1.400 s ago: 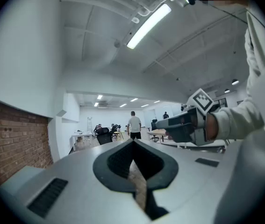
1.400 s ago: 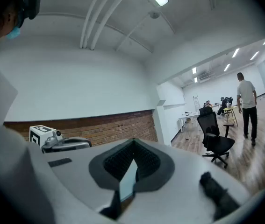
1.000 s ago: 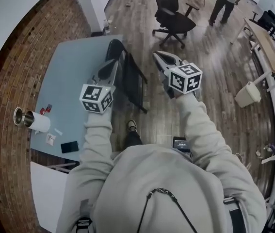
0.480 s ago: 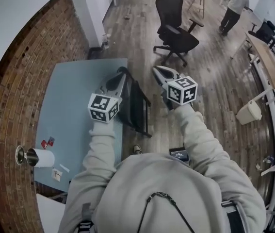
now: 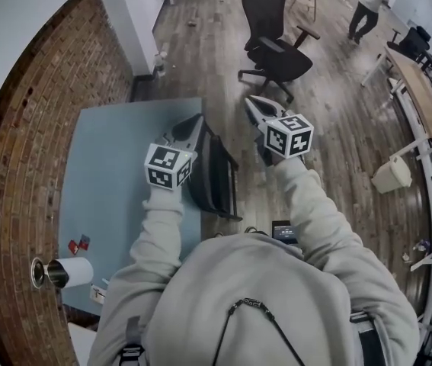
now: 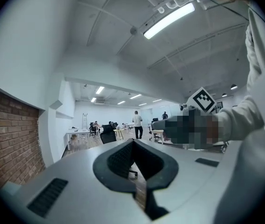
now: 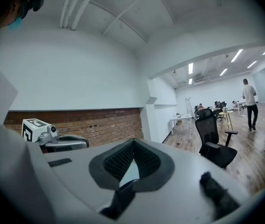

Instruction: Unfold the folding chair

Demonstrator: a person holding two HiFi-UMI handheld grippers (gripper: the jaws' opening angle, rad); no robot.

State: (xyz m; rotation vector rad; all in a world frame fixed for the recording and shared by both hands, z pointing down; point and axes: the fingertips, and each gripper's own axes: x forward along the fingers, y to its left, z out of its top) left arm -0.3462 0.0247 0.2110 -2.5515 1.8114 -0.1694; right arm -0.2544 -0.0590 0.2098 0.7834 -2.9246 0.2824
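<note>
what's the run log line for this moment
step: unfold not begun | folding chair: folded, beside table | left gripper: shut, empty, near chair top | right gripper: shut, empty, held over floor

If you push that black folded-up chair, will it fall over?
Probably, yes. The folding chair stands folded flat and thin beside the blue table, so a sideways push could tip it. Its frame looks rigid, so it should lift stiffly, not flop.

Bright ceiling lights (image 6: 169, 20), fisheye warp, dark corners
</note>
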